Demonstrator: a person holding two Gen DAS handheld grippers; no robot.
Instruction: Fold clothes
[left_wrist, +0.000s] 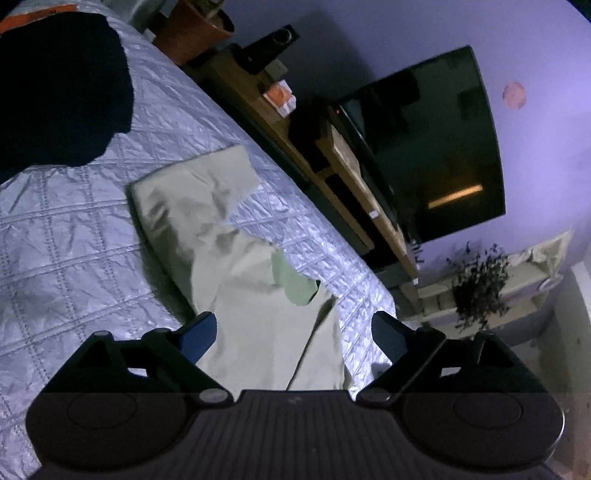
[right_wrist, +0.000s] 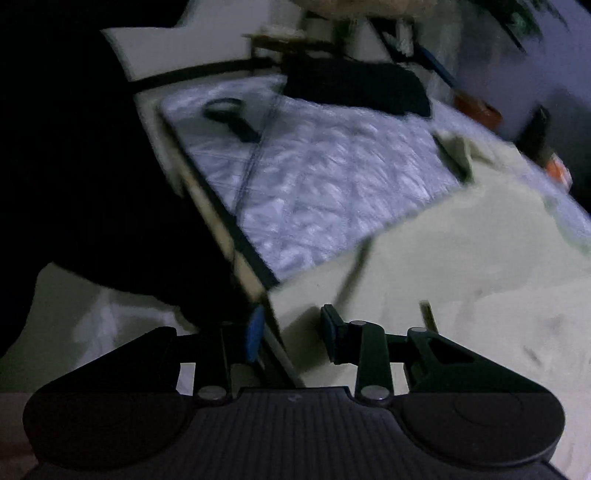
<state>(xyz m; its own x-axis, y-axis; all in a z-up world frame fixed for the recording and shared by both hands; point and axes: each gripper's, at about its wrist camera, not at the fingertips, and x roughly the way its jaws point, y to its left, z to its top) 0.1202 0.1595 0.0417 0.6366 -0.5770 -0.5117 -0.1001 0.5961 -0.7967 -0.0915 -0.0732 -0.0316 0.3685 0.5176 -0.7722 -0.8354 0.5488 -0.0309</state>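
A pale green garment (left_wrist: 236, 258) lies partly folded on the quilted silver bedspread (left_wrist: 74, 240). My left gripper (left_wrist: 293, 332) is open above the garment's near end, touching nothing. In the right wrist view the same garment (right_wrist: 461, 258) spreads across the right side. My right gripper (right_wrist: 291, 332) is partly open at the garment's near corner by the bed's edge; the view is blurred and I cannot tell whether cloth lies between the fingers.
A dark garment (left_wrist: 55, 92) lies at the far end of the bed; it also shows in the right wrist view (right_wrist: 354, 88). A wooden shelf (left_wrist: 332, 166) and a television (left_wrist: 436, 140) stand beside the bed. A dark object (right_wrist: 229, 114) lies on the bedspread.
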